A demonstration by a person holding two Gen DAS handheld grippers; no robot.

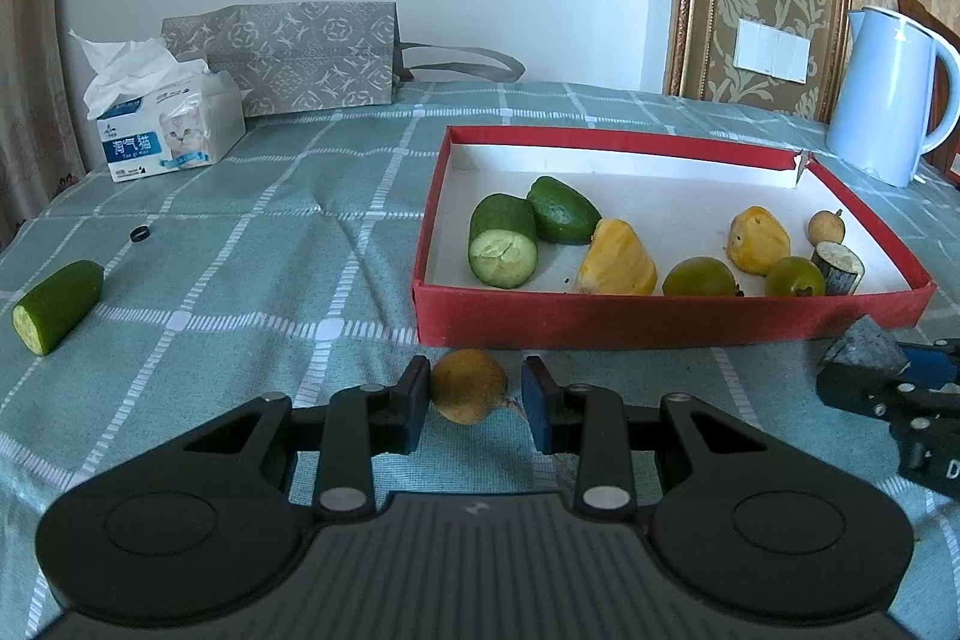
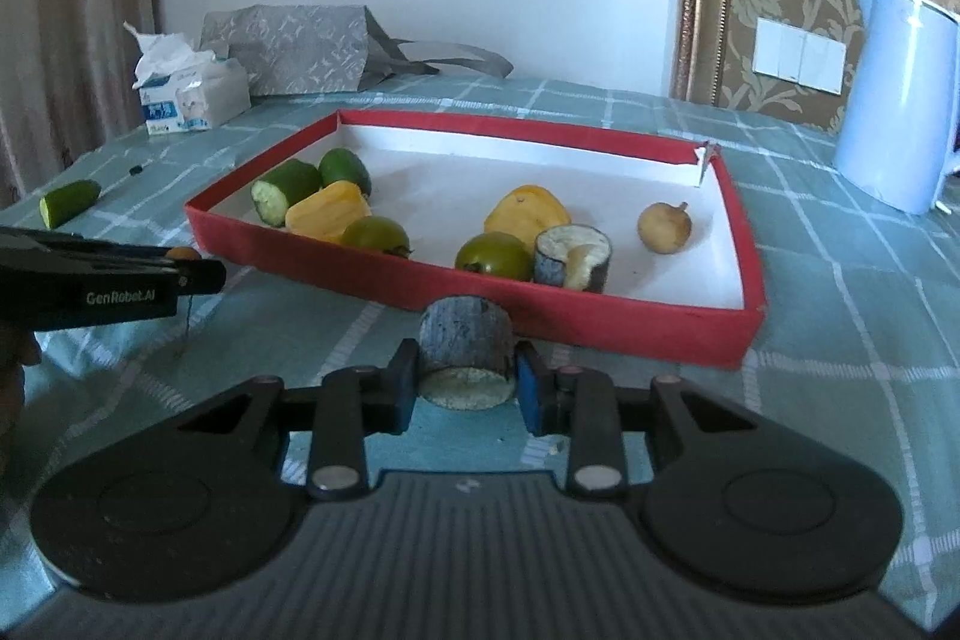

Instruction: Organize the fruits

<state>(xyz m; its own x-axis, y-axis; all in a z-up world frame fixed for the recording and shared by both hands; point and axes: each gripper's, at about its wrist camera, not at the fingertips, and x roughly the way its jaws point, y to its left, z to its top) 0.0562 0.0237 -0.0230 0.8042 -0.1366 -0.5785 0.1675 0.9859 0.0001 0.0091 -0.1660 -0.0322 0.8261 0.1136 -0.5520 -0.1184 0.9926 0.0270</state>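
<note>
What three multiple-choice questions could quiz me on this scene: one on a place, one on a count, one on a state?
1. Where is the lone cucumber piece?
A. On the cloth, left of the box
B. Inside the box
C. On the floor

2. How many yellow pieces lie in the box?
A. One
B. Two
C. Four

3. The right gripper is:
A. Open and empty
B. Shut on a grey chunk
C. Shut on a cucumber piece

Answers:
1 A: it lies alone on the checked cloth, well left of the red wall.
2 B: one sits beside the green pieces, the other further right.
3 B: both pads press the chunk's sides, in front of the box.
</note>
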